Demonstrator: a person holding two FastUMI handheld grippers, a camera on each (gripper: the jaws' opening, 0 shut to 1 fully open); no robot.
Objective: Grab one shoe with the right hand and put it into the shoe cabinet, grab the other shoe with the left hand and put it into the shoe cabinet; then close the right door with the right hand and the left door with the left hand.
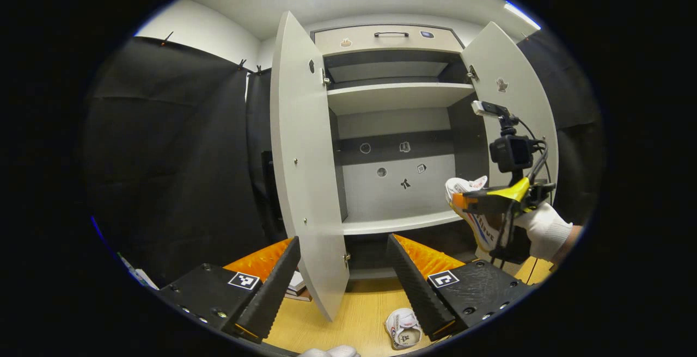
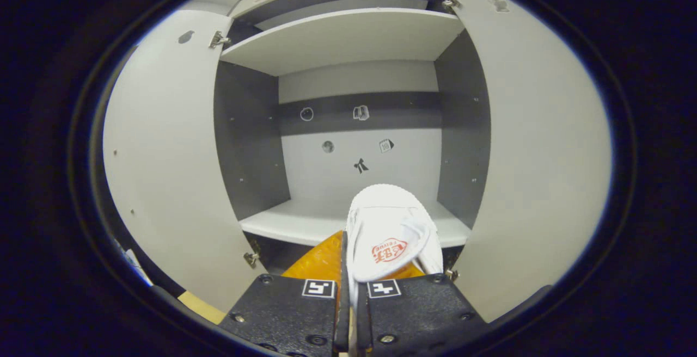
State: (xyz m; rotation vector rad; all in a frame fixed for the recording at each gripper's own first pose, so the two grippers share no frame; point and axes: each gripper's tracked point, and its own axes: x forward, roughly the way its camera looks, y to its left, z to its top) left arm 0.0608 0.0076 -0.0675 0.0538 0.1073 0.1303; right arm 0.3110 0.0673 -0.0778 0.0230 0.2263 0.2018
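Observation:
The shoe cabinet stands with both doors wide open. My right gripper, held by a gloved hand, is shut on a white shoe just in front of the lower shelf's right end, beside the right door. In the right gripper view the shoe sits pinched in my right gripper, toe pointing at the lower shelf. The second white shoe lies on the wooden floor below my left gripper, which is open and holds nothing.
The left door swings out towards my left gripper, its lower corner between the fingers. An upper shelf and a drawer with a handle sit above. Some books lie near the cabinet's base. The doors flank the opening.

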